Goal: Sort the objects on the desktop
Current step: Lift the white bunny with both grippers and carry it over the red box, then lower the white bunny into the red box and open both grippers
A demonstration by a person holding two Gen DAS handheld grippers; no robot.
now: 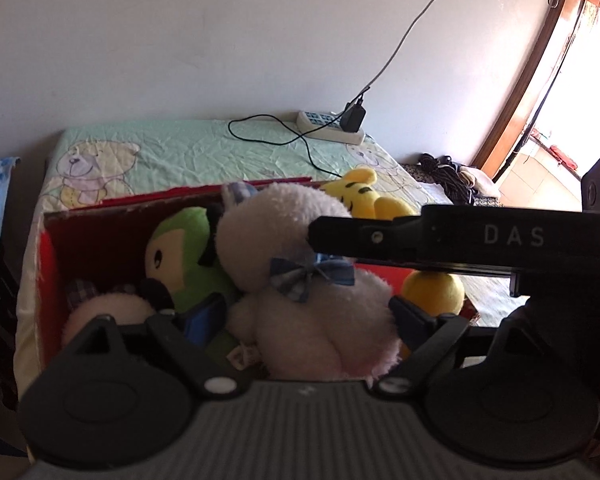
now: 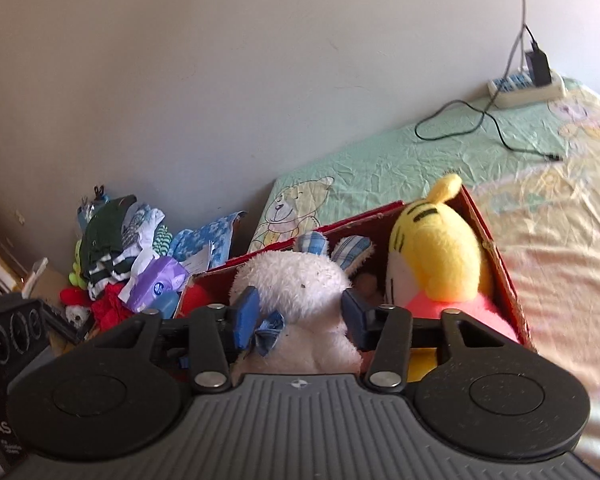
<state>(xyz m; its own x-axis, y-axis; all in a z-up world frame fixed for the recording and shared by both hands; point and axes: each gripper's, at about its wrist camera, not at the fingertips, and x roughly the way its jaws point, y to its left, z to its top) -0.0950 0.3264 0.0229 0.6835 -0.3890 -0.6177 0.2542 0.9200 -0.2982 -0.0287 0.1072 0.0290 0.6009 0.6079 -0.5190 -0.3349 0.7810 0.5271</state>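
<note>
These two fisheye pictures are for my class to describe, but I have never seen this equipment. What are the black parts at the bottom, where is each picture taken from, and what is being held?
There is no robot here: a person holds a two-finger tool in each hand, and a camera on each looks along its fingers. One picture is from the left tool, the other from the right tool.

A red box sits on a bear-print sheet. It holds a white rabbit toy, a yellow tiger toy and a green toy. A power strip lies further back.

The right tool seems to pinch the rabbit's neck. The left tool is open around its body.
</note>
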